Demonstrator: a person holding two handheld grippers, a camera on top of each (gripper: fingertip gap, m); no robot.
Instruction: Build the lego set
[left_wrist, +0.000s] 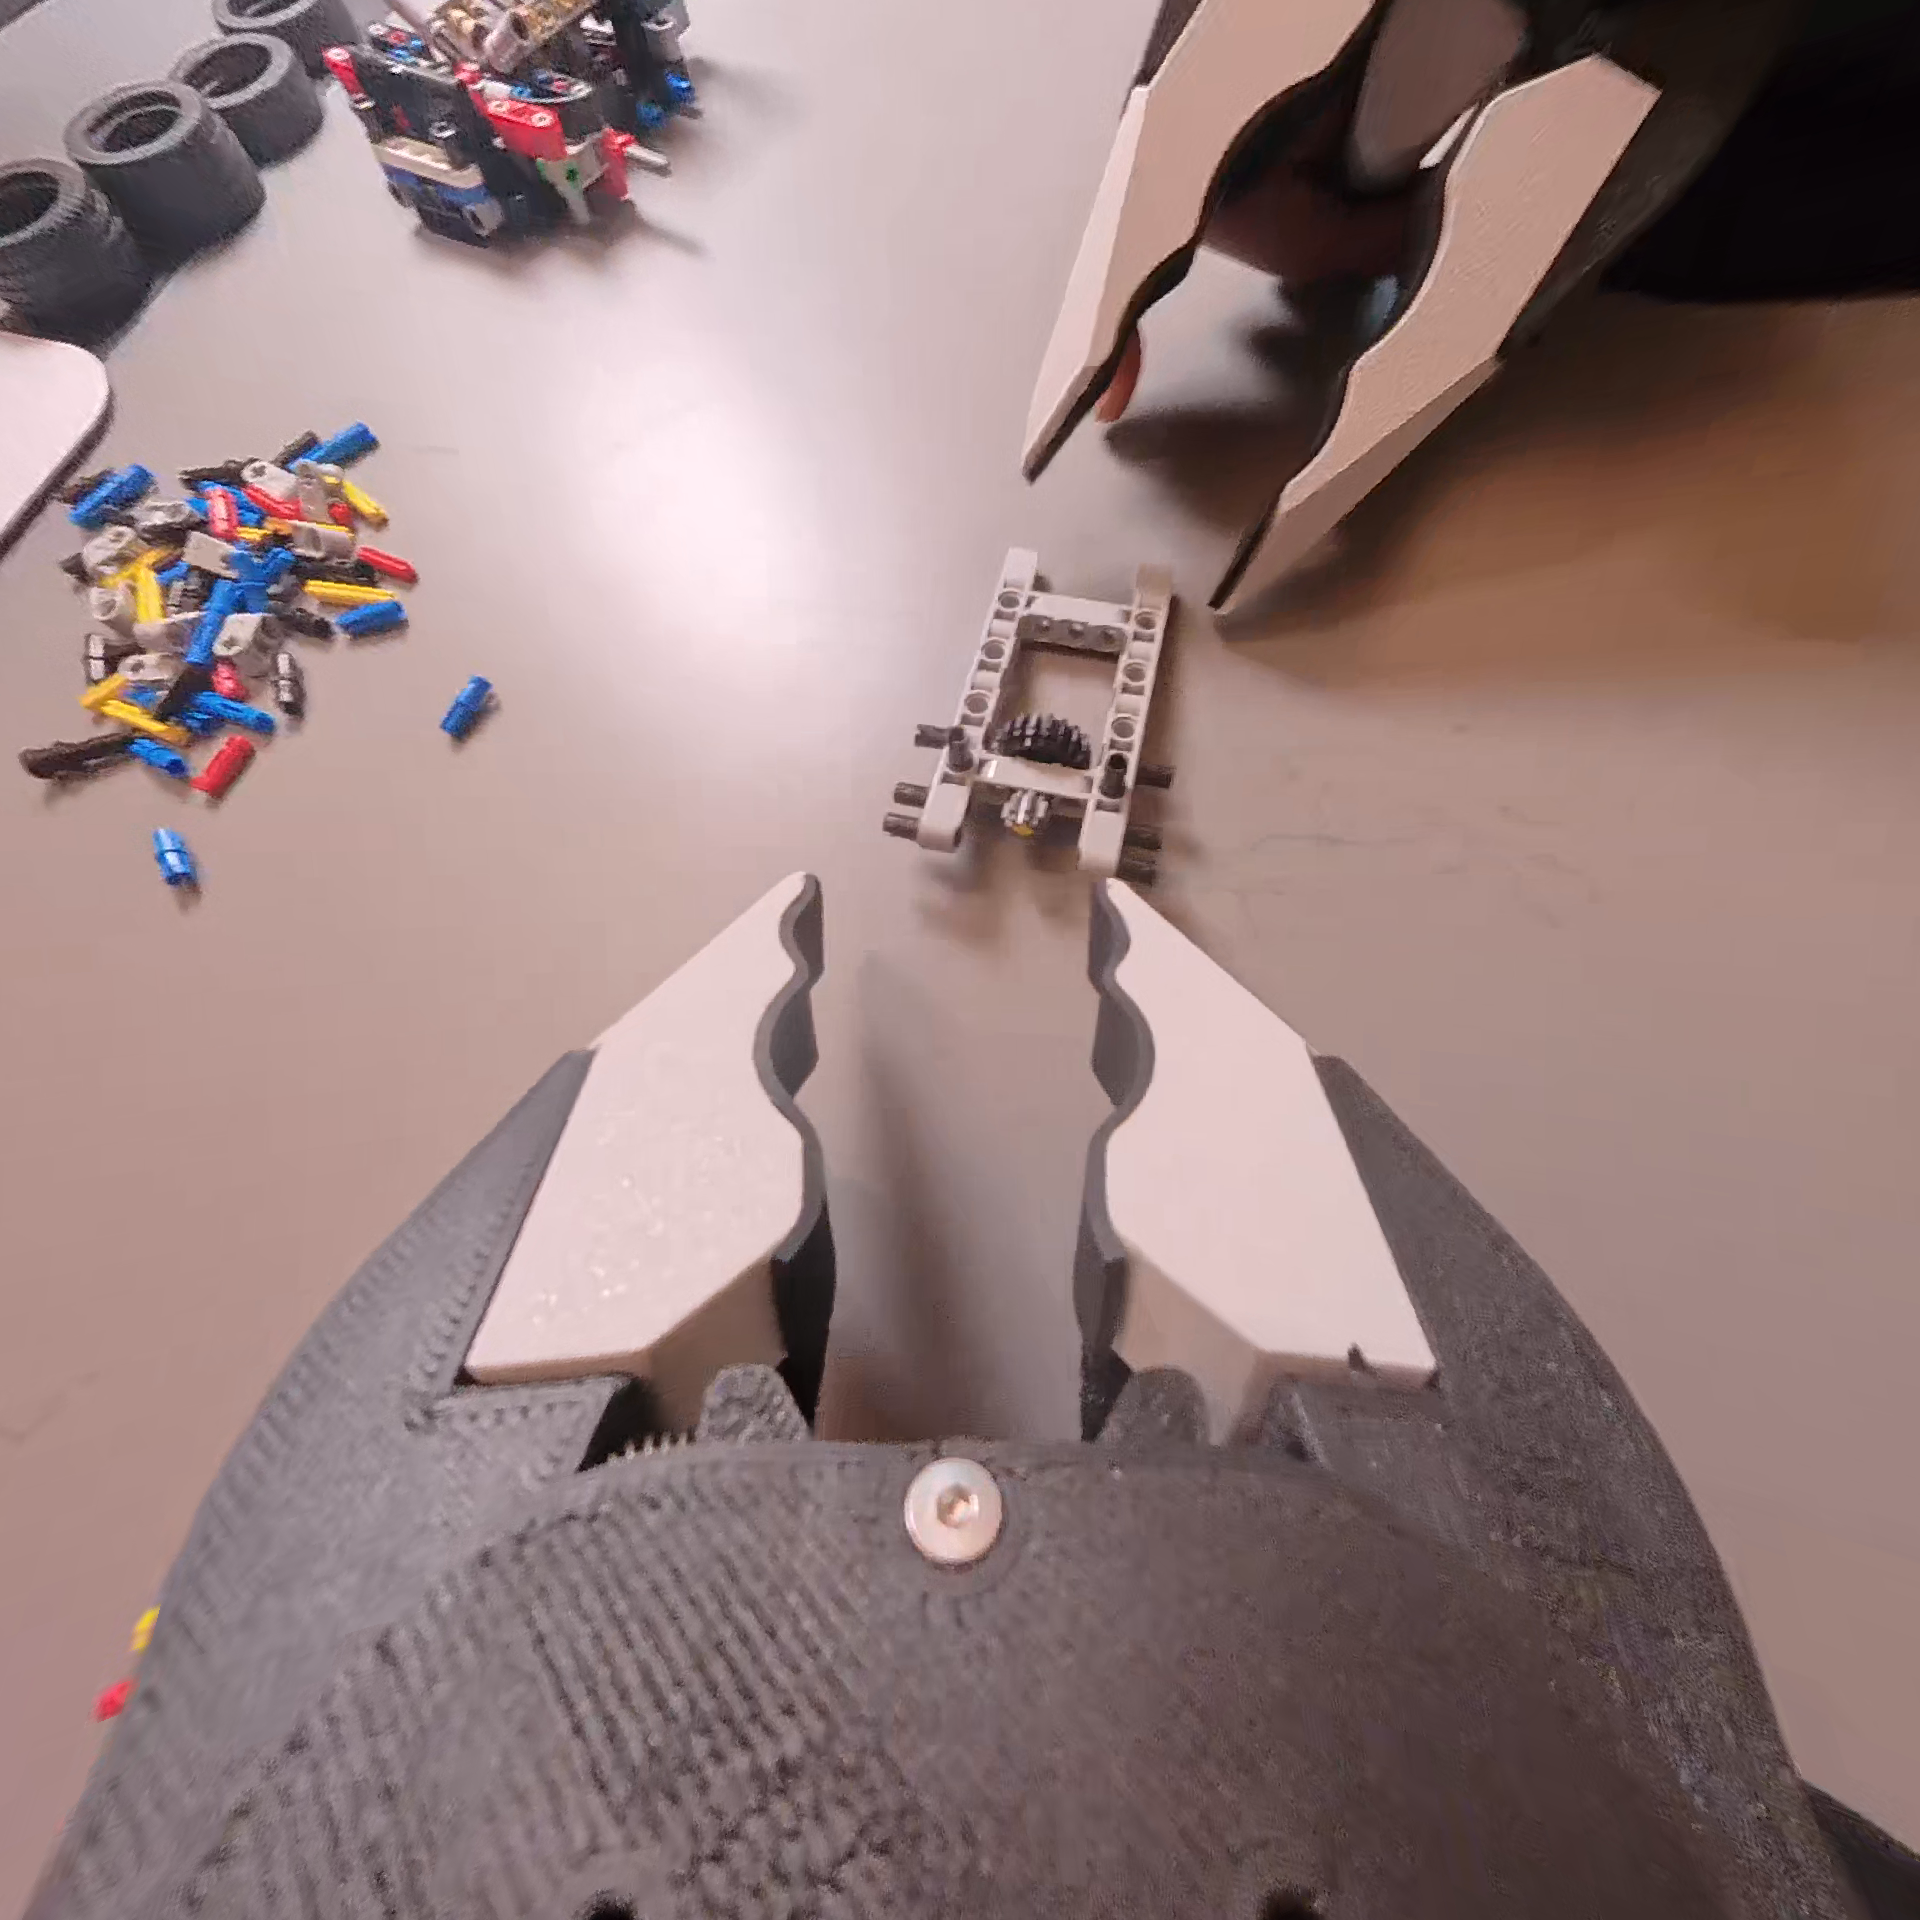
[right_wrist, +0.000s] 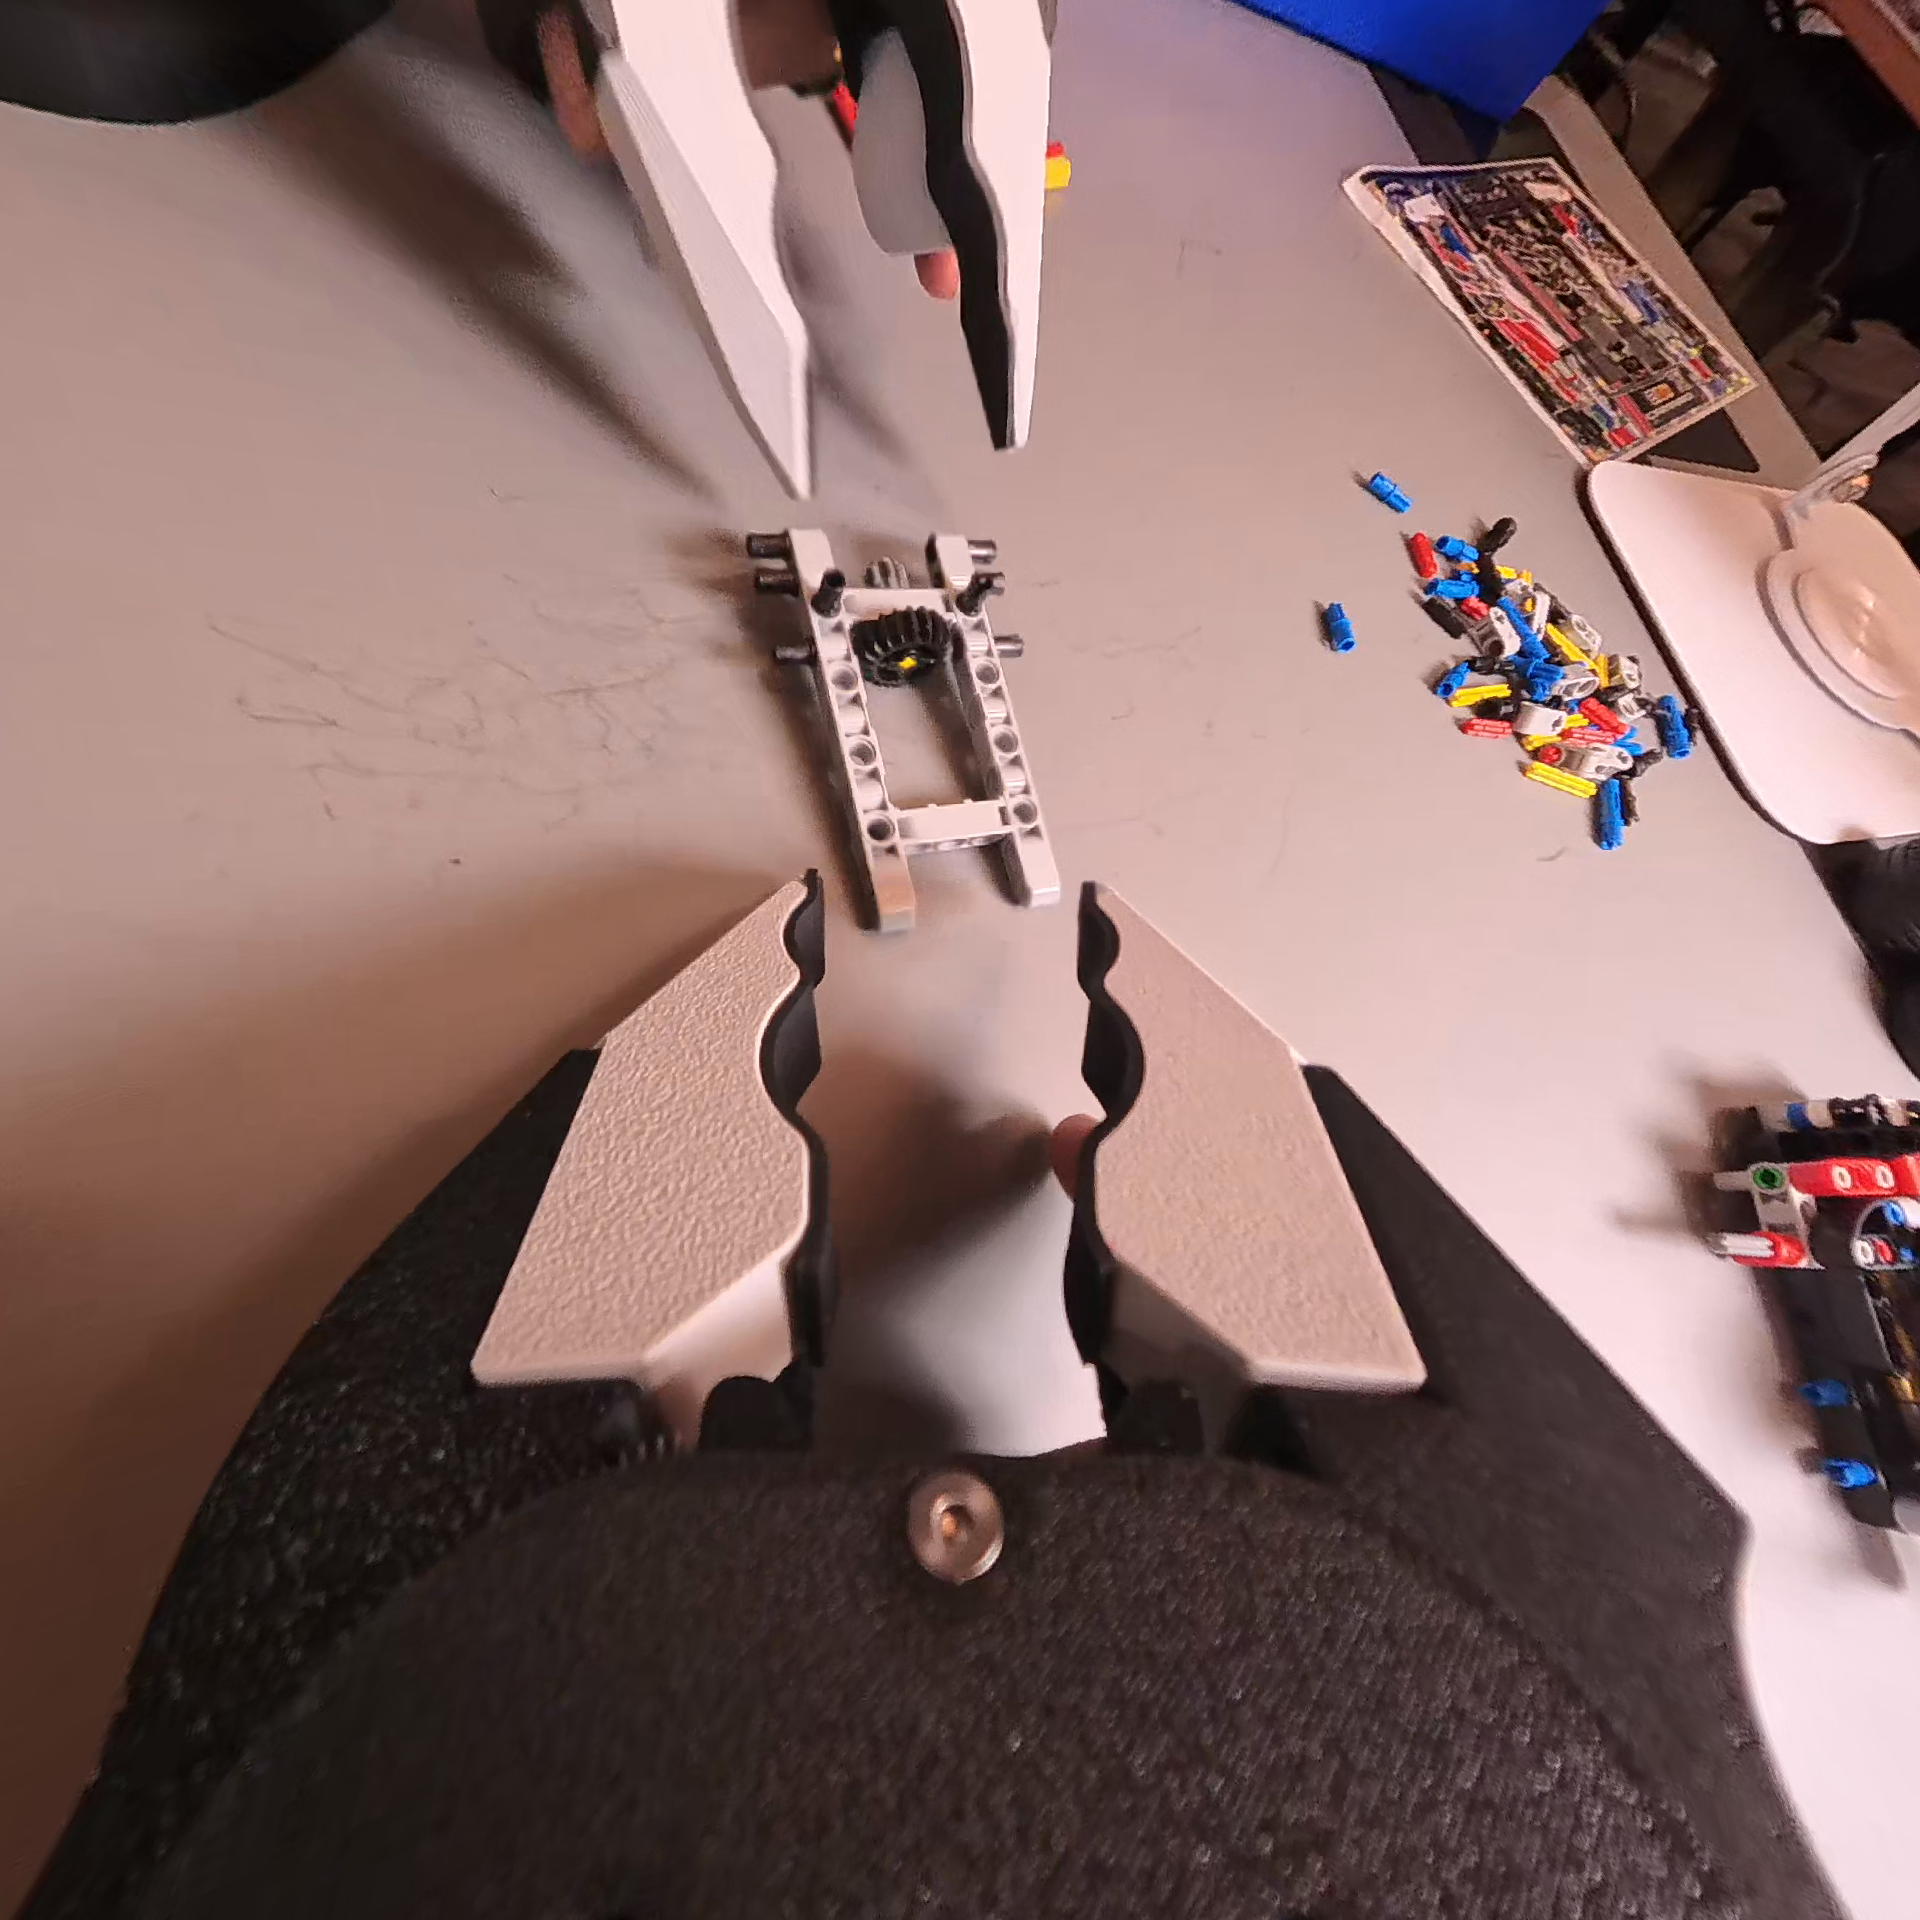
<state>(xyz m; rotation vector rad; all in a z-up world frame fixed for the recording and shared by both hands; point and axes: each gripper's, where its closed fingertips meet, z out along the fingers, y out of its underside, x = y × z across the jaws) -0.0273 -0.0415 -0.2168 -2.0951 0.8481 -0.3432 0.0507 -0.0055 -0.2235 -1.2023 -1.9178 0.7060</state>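
A light grey lego frame (left_wrist: 1081, 634) lies flat on the table, with a black gear (left_wrist: 1029, 740) set inside it and black pins sticking out of its sides. My left gripper (left_wrist: 956, 904) is open and empty, its tips just short of the frame's gear end. My right gripper (left_wrist: 1127, 540) is open and empty at the frame's other end. In the right wrist view the frame (right_wrist: 956, 821) lies just ahead of my right gripper (right_wrist: 951, 904), the gear (right_wrist: 899, 646) sits toward the far end, and my left gripper (right_wrist: 904, 468) is beyond it.
A pile of small blue, red, yellow and grey parts (left_wrist: 218, 603) (right_wrist: 1548, 686) lies to one side. A partly built model (left_wrist: 520, 114) (right_wrist: 1839, 1278) and black tyres (left_wrist: 156, 156) stand nearby. An instruction booklet (right_wrist: 1538, 301) and a white base (right_wrist: 1818, 644) lie at the table's edge. The tips of one gripper are about 10 centimeters away from the tips of the other. It is some 4 centimeters from my left tips to the gear (right_wrist: 899, 646). It turns up in the left wrist view (left_wrist: 1036, 772) as well.
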